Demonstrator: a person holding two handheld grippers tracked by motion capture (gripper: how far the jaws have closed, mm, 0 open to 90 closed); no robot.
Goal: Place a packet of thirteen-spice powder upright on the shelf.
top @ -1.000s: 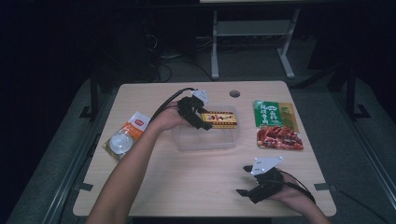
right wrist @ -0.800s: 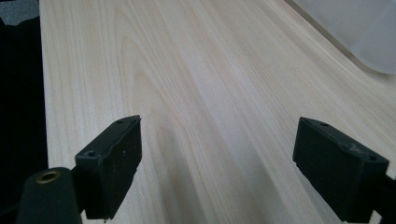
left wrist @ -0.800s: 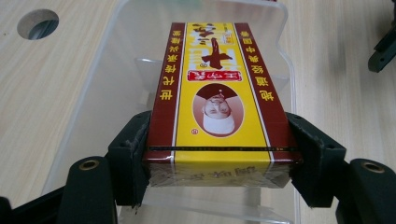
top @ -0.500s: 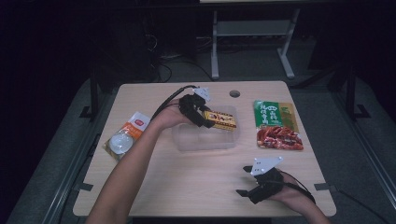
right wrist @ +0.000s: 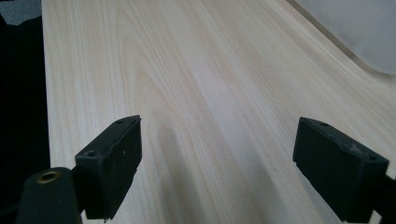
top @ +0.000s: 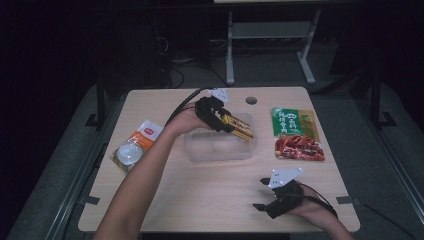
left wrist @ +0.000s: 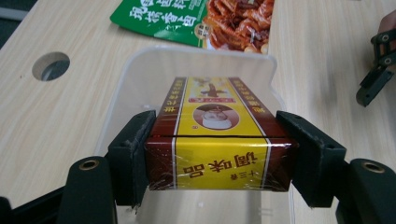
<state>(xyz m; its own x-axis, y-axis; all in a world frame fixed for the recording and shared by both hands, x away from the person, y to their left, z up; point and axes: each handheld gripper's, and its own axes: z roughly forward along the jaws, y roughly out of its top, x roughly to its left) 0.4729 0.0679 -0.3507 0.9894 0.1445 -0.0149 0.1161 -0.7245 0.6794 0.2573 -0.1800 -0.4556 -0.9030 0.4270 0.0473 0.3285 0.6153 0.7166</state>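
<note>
From the high view, the left gripper point(top: 220, 116) is out over the middle of the wooden table point(top: 200, 195), holding a red-and-yellow box point(top: 239, 127) above the clear plastic container point(top: 220, 146). The box tilts, its far end dipping toward the container's right side. Left of it lies a white-and-orange packet point(top: 136, 145); to the right, a green-and-red food pouch point(top: 296, 134) lies flat. The right gripper point(top: 272, 192) sits low near the table's front right corner, its jaws apart, nothing between them.

Over to the left gripper view: both black jaws press on the two long sides of the red-and-yellow box point(left wrist: 219, 140), squeezing it firmly. The clear plastic container point(left wrist: 140, 70) lies right beneath, the green-and-red food pouch point(left wrist: 196, 18) beyond it, and the other gripper point(left wrist: 376, 65) is at the right edge.

Right gripper view now: jaws spread wide over bare wooden table point(right wrist: 210, 93), holding nothing. A corner of the clear plastic container point(right wrist: 355, 28) peeks in top right.
</note>
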